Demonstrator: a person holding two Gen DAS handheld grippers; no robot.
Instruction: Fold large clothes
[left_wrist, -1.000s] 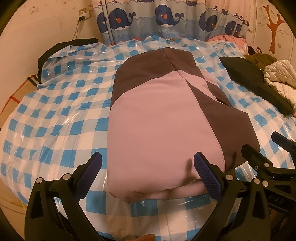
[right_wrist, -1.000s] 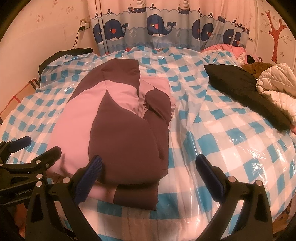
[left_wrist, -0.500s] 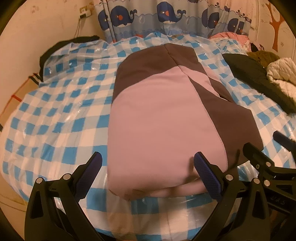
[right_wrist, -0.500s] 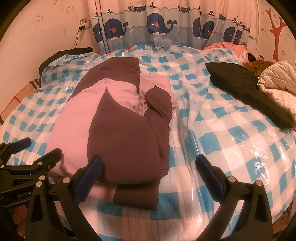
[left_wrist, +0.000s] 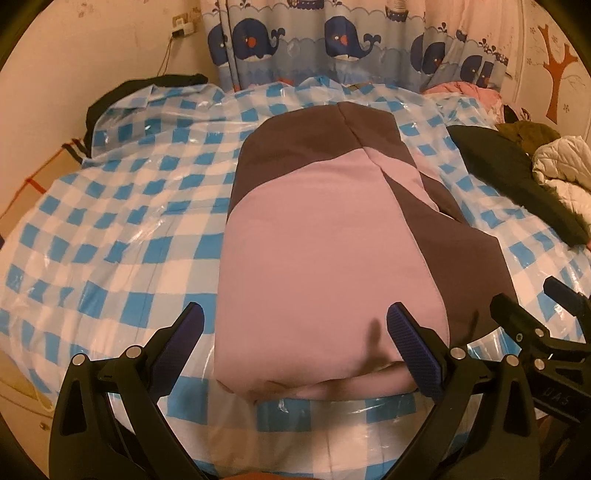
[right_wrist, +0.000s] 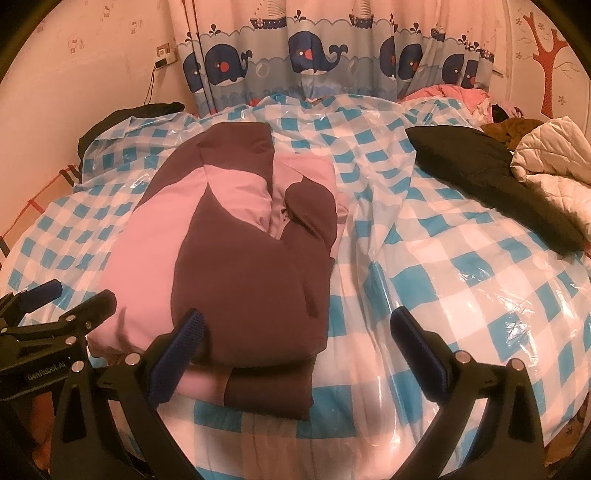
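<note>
"GenRobot.AI" printed on left gripper (right_wrist: 55, 299) body (last letters blurred)

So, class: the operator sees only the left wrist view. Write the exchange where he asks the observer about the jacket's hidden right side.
Operator: What lies on the jacket's right side?
Observer: A dark sleeve folded across the pink and brown jacket.
Operator: Is the right gripper holding anything?
Observer: No, the right gripper is open, empty, over the jacket's right edge.
Operator: Anything showing under the near hem?
Observer: A dark layer sticks out below the fold.

pink-brown jacket (left_wrist: 325, 258), blue-checked cover (left_wrist: 122, 229) (whale-print curtain (left_wrist: 332, 40))
</note>
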